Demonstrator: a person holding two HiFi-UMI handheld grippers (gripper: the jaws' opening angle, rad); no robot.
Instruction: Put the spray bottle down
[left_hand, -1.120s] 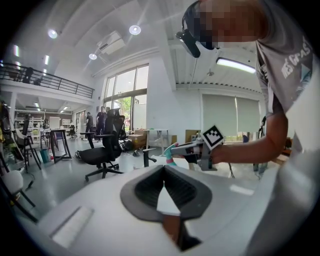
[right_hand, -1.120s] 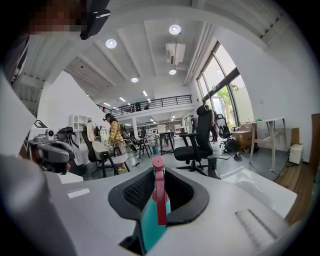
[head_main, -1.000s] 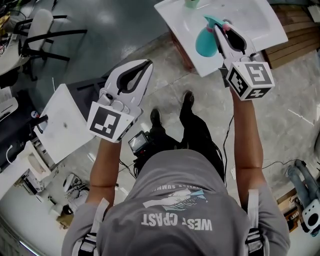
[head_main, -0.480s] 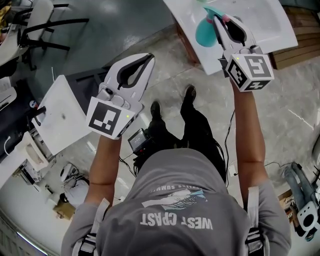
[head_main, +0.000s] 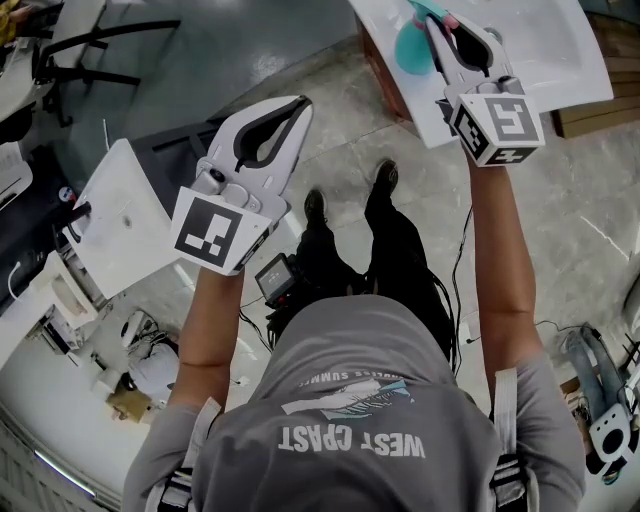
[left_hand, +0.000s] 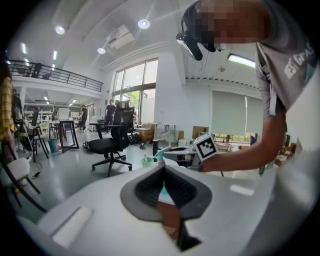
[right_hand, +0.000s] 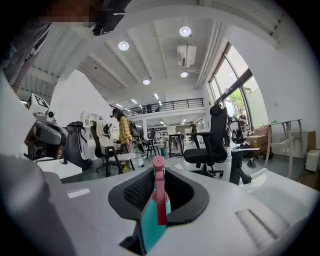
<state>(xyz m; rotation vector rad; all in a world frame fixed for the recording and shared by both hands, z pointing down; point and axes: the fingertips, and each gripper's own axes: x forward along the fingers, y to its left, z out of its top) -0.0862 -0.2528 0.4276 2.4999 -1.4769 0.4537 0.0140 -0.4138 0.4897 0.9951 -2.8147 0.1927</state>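
Right gripper (head_main: 445, 22): clamping the teal spray bottle (head_main: 412, 48) near its pink top and holding it over the edge of the white table (head_main: 560, 40); left gripper (head_main: 297, 103): hanging well apart above the floor, jaws pressed together on nothing.

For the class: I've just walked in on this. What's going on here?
A person holds a gripper in each hand. The right gripper is clamped on a teal spray bottle with a pink trigger, held over a white table and not yet released. The left gripper is shut and empty, out above the floor.
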